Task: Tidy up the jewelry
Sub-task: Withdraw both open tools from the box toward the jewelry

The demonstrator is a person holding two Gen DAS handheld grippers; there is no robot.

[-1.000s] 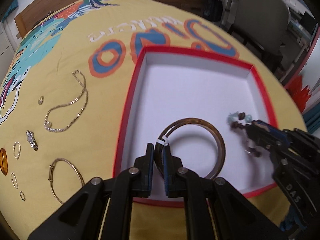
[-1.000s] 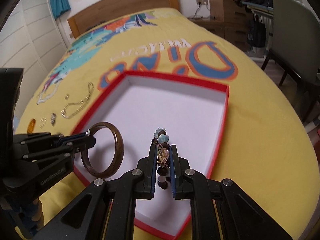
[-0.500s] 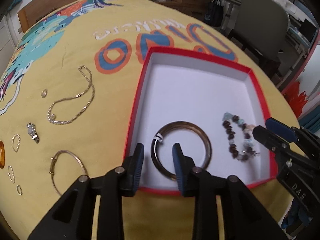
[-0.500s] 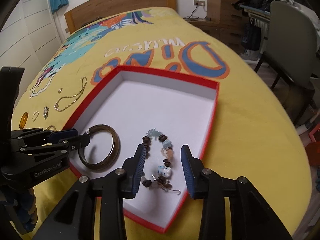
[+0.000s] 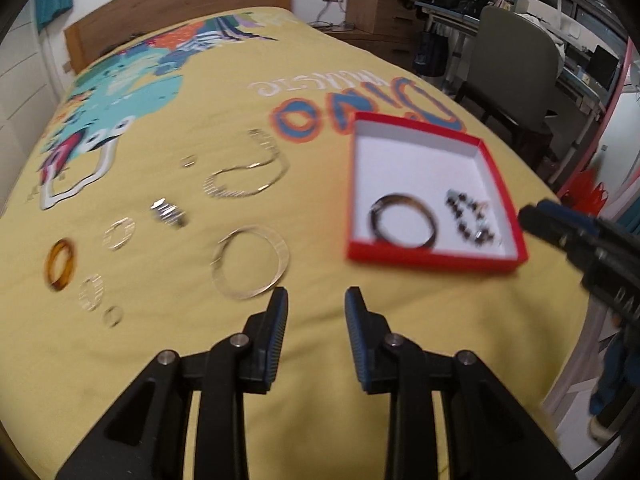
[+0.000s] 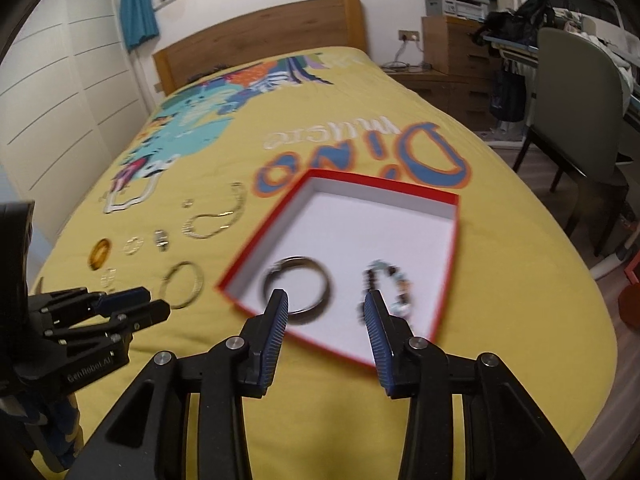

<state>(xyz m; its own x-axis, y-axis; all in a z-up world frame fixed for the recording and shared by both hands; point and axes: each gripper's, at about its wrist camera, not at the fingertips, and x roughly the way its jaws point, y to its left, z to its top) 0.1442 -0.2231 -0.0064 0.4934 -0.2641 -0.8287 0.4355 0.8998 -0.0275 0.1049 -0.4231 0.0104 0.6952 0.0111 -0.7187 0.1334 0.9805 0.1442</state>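
Both emptied hand-held grippers, left point(image 5: 316, 304) and right point(image 6: 326, 308), have withdrawn, jaws apart; thin gold bangle point(image 5: 251, 262), centre-left, looks light, stiff, slippery: pinch its rim.

Box point(image 6: 456, 216) rear half free; bangle point(image 6: 298, 290), beads point(image 6: 394, 292) crowd front.

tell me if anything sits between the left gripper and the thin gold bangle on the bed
Nothing visible does. The left gripper is open and empty, and only bare bedspread lies between it and the bangle.
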